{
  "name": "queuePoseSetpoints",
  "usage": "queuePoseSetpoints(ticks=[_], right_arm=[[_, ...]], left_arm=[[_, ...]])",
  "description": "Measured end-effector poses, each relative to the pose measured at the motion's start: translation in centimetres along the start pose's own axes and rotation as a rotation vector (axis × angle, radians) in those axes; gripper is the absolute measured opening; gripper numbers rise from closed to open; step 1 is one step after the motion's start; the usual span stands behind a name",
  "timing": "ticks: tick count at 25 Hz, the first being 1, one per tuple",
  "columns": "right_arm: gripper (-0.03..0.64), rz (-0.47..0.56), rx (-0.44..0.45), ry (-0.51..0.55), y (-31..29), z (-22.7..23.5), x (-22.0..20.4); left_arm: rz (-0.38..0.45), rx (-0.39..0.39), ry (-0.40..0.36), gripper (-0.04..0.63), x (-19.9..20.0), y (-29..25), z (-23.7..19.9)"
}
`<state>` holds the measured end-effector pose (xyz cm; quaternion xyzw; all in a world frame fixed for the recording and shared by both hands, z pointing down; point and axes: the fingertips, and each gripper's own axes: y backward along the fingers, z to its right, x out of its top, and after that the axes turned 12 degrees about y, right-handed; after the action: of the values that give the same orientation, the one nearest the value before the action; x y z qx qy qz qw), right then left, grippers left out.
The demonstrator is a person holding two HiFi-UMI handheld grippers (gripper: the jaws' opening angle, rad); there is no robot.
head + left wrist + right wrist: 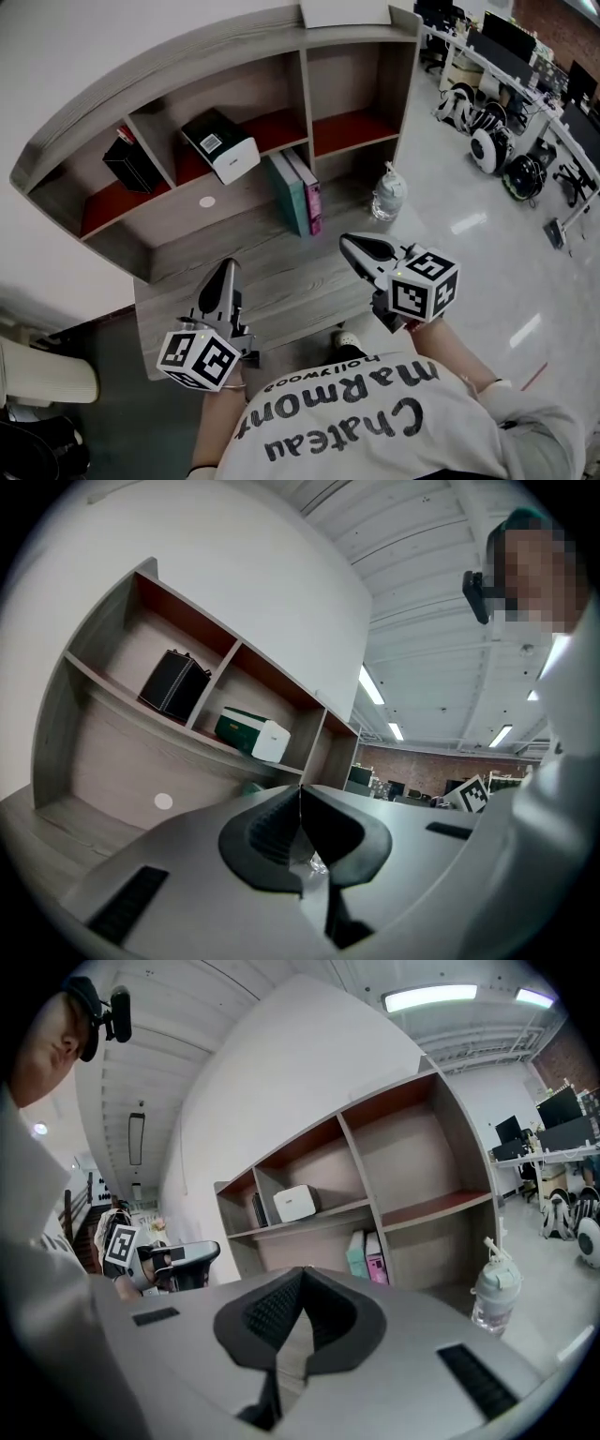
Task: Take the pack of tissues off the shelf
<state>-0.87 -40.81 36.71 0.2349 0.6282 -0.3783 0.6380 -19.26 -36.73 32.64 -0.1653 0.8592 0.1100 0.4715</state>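
Observation:
The pack of tissues (pixel 220 143), white with a dark green side, lies in the middle compartment of the wooden shelf (pixel 169 66); it also shows in the left gripper view (pixel 251 734) and the right gripper view (pixel 298 1202). My left gripper (pixel 228 266) hovers over the desk's near edge, well short of the shelf, jaws shut with nothing between them (pixel 300 789). At the desk's near right, my right gripper (pixel 349 242) is likewise shut and empty (pixel 302 1271).
A black box (pixel 131 161) stands in the left compartment. Teal and pink books (pixel 298 192) stand upright under the shelf board, with a water bottle (pixel 388 192) at the desk's (pixel 281 272) right end. A chair (pixel 42 375) is at the left, and wheeled equipment (pixel 487 141) stands on the floor at the right.

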Motion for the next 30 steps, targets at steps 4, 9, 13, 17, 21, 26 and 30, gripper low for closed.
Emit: queuePoseSetpoints(ticks=[4, 9, 13, 17, 21, 26, 30], right_arm=[[0.009, -0.005, 0.027, 0.021, -2.1, 3.2, 1.4], [0.009, 0.019, 0.067, 0.025, -4.4, 6.1, 3.1], [0.009, 0.016, 0.102, 0.014, -5.8, 7.8, 3.2], [0.009, 0.029, 0.133, 0.012, -7.1, 8.7, 3.6], [0.009, 0.039, 0.169, 0.020, -8.2, 9.0, 4.1], [0.009, 0.049, 0.191, 0.016, -9.2, 9.4, 4.3], [0.009, 0.048, 0.191, 0.003, -9.5, 10.1, 4.2]], left_arm=[[0.021, -0.007, -0.045, 0.018, 1.6, -3.5, 0.0], [-0.038, 0.036, -0.238, 0.018, 2.8, -6.8, 0.2], [-0.085, 0.060, -0.410, 0.018, 3.7, -9.1, 0.2], [-0.111, 0.086, -0.639, 0.018, 5.6, -10.2, 0.9], [-0.120, 0.089, -0.745, 0.020, 7.2, -10.3, 1.5], [-0.158, 0.162, -0.852, 0.131, 8.6, -10.2, 1.2], [-0.218, 0.149, -0.955, 0.262, 8.4, -11.6, 0.5]])
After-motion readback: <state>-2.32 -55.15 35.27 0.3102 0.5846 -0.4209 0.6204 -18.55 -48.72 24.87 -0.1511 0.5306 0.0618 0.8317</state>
